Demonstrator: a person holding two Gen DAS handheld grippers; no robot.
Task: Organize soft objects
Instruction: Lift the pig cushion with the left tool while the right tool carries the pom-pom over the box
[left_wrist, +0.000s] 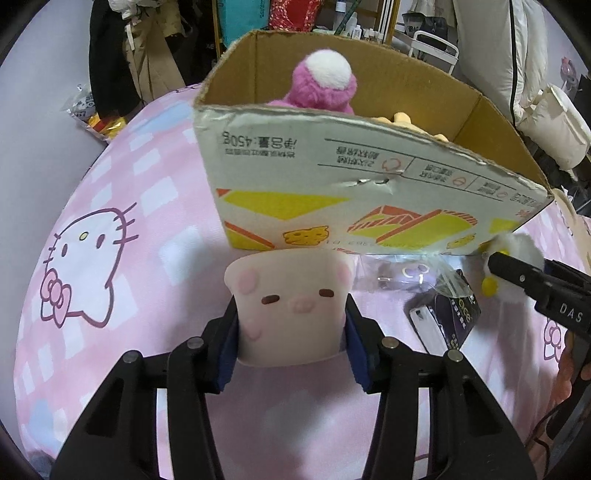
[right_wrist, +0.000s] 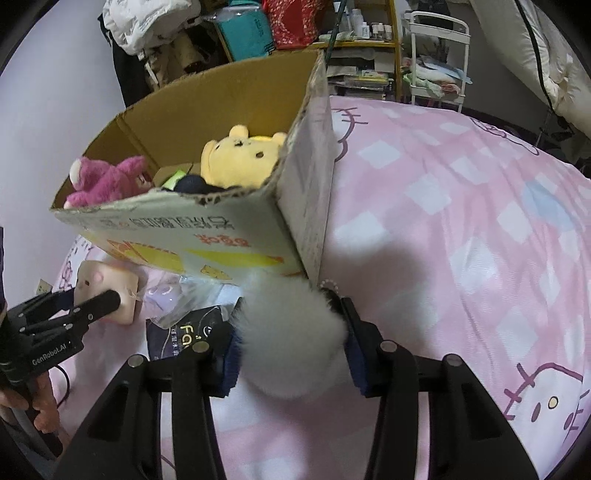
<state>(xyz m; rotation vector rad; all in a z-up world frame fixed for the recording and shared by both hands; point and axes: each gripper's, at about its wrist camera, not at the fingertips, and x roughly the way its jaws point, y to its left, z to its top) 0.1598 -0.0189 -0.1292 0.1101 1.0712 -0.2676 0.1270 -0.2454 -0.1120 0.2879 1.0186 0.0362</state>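
My left gripper (left_wrist: 291, 325) is shut on a pale pink pig-face plush (left_wrist: 288, 302), just in front of the cardboard box (left_wrist: 332, 184) on the bed. My right gripper (right_wrist: 291, 332) is shut on a fluffy white plush (right_wrist: 291, 339) at the box's near corner (right_wrist: 306, 221). The white plush with a yellow part also shows in the left wrist view (left_wrist: 517, 251). Inside the box lie a magenta bear plush (right_wrist: 110, 181), a yellow bear plush (right_wrist: 240, 158) and a dark item (right_wrist: 192, 184). The pig plush and left gripper show in the right wrist view (right_wrist: 107, 291).
The pink Hello Kitty bedspread (right_wrist: 461, 240) is underneath. A clear plastic bag (left_wrist: 424, 273) and a dark small package (left_wrist: 454, 317) lie between the grippers in front of the box. Shelves, a white cart (right_wrist: 436, 55) and hanging clothes stand behind the bed.
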